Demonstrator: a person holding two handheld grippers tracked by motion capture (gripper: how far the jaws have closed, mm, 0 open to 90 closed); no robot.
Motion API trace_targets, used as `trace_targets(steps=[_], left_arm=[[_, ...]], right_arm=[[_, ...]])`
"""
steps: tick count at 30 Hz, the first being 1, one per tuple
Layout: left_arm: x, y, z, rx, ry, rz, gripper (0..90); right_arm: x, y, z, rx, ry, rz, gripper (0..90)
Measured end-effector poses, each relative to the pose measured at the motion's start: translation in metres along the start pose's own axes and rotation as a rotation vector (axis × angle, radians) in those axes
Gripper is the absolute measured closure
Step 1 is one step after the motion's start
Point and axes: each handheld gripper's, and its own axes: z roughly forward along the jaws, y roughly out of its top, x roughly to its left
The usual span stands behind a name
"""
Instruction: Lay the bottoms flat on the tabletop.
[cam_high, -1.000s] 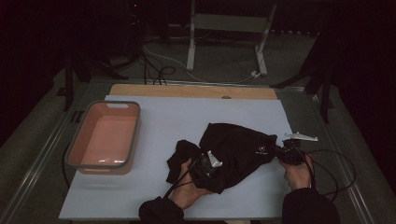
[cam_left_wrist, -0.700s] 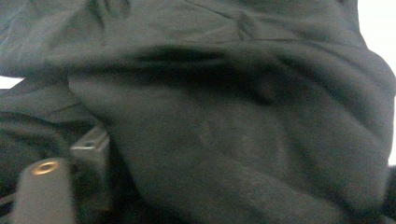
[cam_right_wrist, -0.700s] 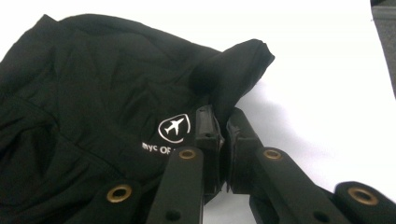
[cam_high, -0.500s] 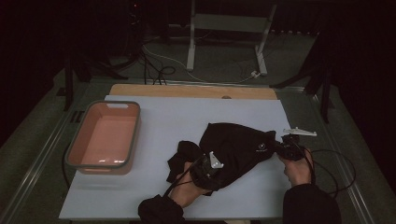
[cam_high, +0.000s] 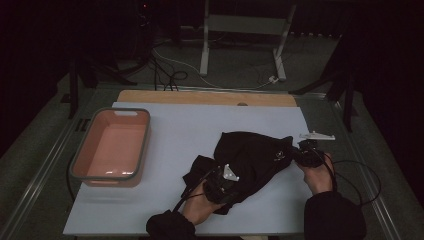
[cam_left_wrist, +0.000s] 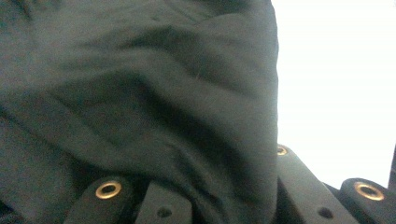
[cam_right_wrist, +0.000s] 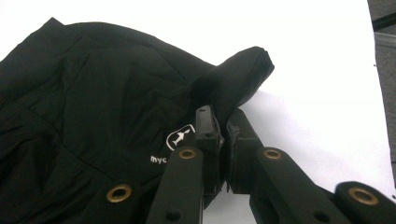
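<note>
Lower centre of the high view: the left gripper (cam_high: 222, 184) has just been closing, fabric between its jaws. The black garment (cam_high: 252, 157), soft and limp, lies on the tabletop (cam_high: 190, 130). Right gripper (cam_high: 306, 154) pinches its corner; grasp edges.

Left gripper (cam_high: 220, 182) just closed, seemingly clamped; right gripper (cam_right_wrist: 223, 122) pinched.

A garment (cam_high: 252, 160) lies on the table (cam_high: 175, 135), well right of a tub (cam_high: 111, 147).
</note>
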Motion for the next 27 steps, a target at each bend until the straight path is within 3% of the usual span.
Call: trace_targets(steps=[3,10,13,14,15,16,18,21,27], left_arm=[[-0.009,0.001,0.002,-0.010,-0.046,0.001,82.0],[-0.032,0.007,0.004,-0.018,-0.104,0.048,82.0],[-0.040,0.010,0.004,-0.044,-0.165,0.066,79.7],[-0.040,0.010,0.004,-0.044,-0.165,0.066,75.2],[-0.040,0.013,0.001,-0.076,-0.157,0.065,75.2],[-0.039,0.013,-0.002,-0.097,-0.150,0.056,60.1],[-0.035,0.013,-0.010,-0.149,-0.132,0.031,48.6],[-0.026,0.013,-0.027,-0.224,-0.118,0.025,37.8],[-0.012,0.015,-0.045,-0.291,-0.075,-0.008,32.9]], right_arm=[[0.000,-0.001,0.001,0.002,0.005,-0.001,85.5],[0.000,-0.003,0.002,0.009,0.005,-0.006,85.5],[0.000,-0.003,0.003,0.008,0.006,-0.002,85.5],[0.000,-0.003,0.003,0.008,0.006,-0.002,85.5],[0.000,-0.004,0.003,0.007,0.007,0.001,85.5],[0.000,-0.005,0.003,0.007,0.009,0.003,85.5],[-0.001,-0.008,0.003,0.010,0.010,0.005,85.5],[-0.004,-0.012,0.003,0.012,0.007,0.024,85.4],[-0.006,-0.017,0.002,0.006,0.011,0.038,85.4]])
